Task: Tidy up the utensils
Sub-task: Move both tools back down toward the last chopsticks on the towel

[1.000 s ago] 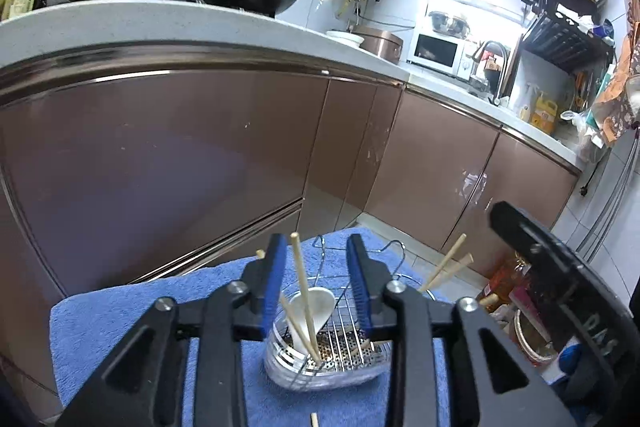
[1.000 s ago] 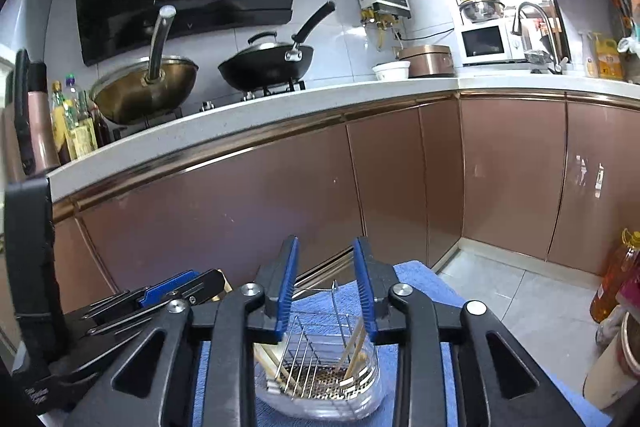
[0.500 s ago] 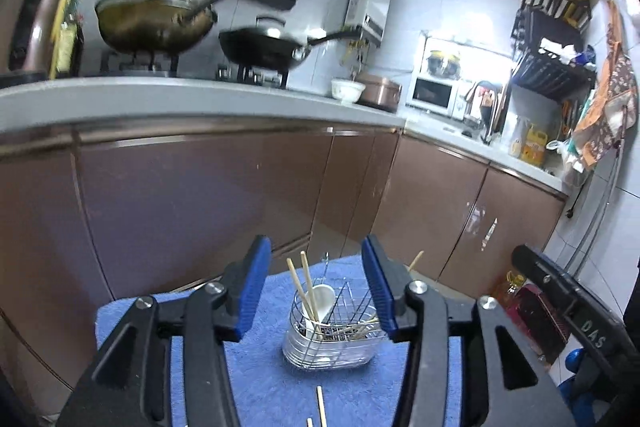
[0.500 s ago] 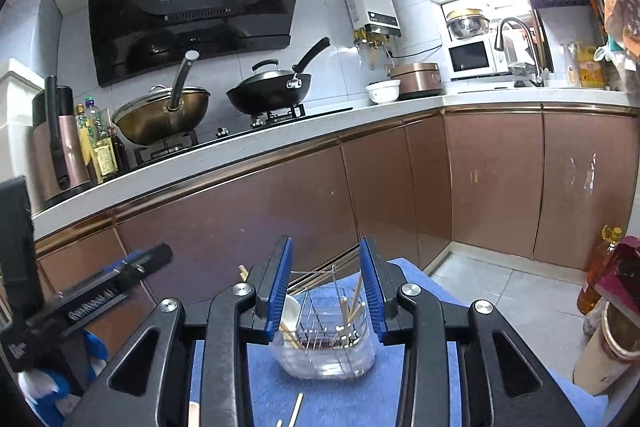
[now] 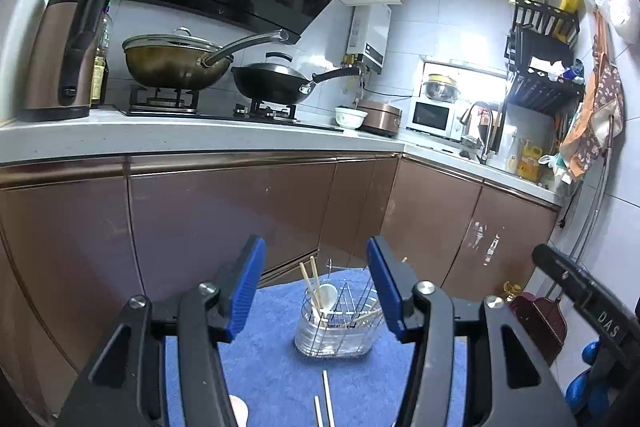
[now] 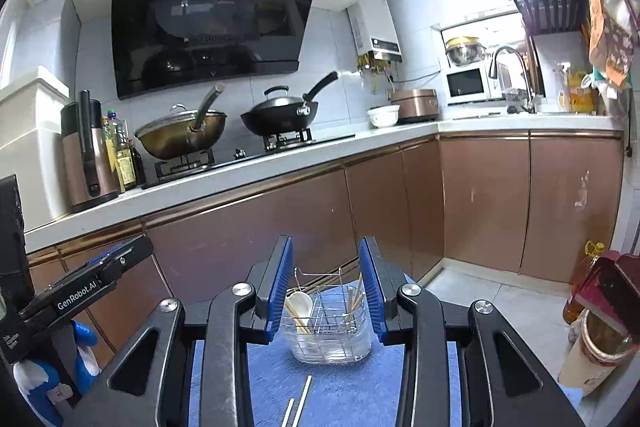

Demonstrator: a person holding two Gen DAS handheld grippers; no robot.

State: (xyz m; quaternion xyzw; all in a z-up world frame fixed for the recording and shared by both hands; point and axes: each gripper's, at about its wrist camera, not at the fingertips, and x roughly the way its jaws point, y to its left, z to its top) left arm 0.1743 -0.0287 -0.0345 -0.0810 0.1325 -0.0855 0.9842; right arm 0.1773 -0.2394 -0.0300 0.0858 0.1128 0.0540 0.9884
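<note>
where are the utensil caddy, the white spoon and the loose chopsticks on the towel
utensil caddy (image 6: 328,341): right wrist view, clear lower wall
white spoon (image 6: 303,301): right wrist view, bowl
loose chopsticks (image 5: 327,397): left wrist view, shaft of the longer one

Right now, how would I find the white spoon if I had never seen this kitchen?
Find the blue towel below the brown cabinets. A wire utensil basket stands on it. The white spoon stands in its left side, the only wide, rounded thing among thin wooden chopsticks.

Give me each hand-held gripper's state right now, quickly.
Left hand-held gripper: open, holding nothing.
Right hand-held gripper: open, holding nothing.
</note>
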